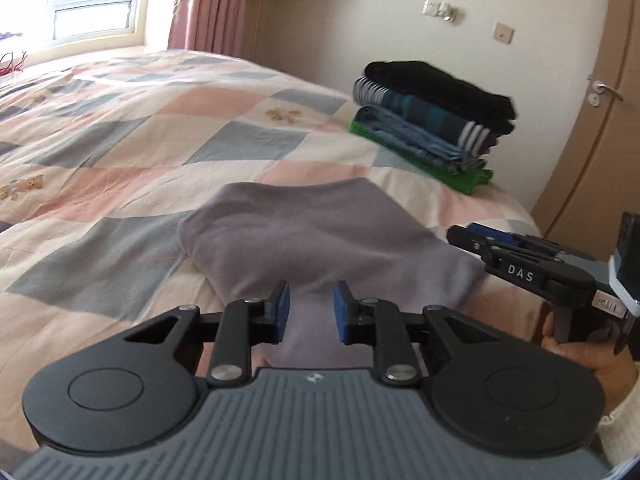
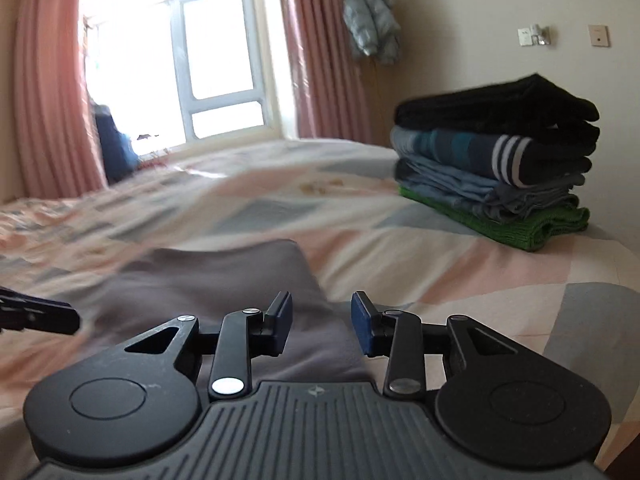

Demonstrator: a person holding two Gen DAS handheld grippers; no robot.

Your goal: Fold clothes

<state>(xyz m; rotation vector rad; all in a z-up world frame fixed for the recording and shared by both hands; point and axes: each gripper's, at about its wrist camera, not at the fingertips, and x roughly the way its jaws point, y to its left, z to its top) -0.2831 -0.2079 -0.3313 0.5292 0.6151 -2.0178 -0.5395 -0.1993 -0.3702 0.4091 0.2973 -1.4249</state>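
My left gripper (image 1: pixel 310 308) jaws part open, nothing pinched, blue pads either side of the grey garment (image 1: pixel 320 236), which lies folded on the quilt (image 1: pixel 120 128) right under and ahead of them. My right gripper (image 2: pixel 322 324) also part open and empty, over the garment's right edge. Stack of folded clothes (image 2: pixel 496 160) sits ahead-right of both, well apart, black piece on top, green at bottom. Hand (image 1: pixel 592 360) holds right gripper's grip.

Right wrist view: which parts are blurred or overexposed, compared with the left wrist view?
Right wrist view: the window is blown out white, and the patchwork bedspread is smeared by motion blur. Left wrist view: the folded grey garment is slightly soft, and the stack of folded clothes is mildly blurred.
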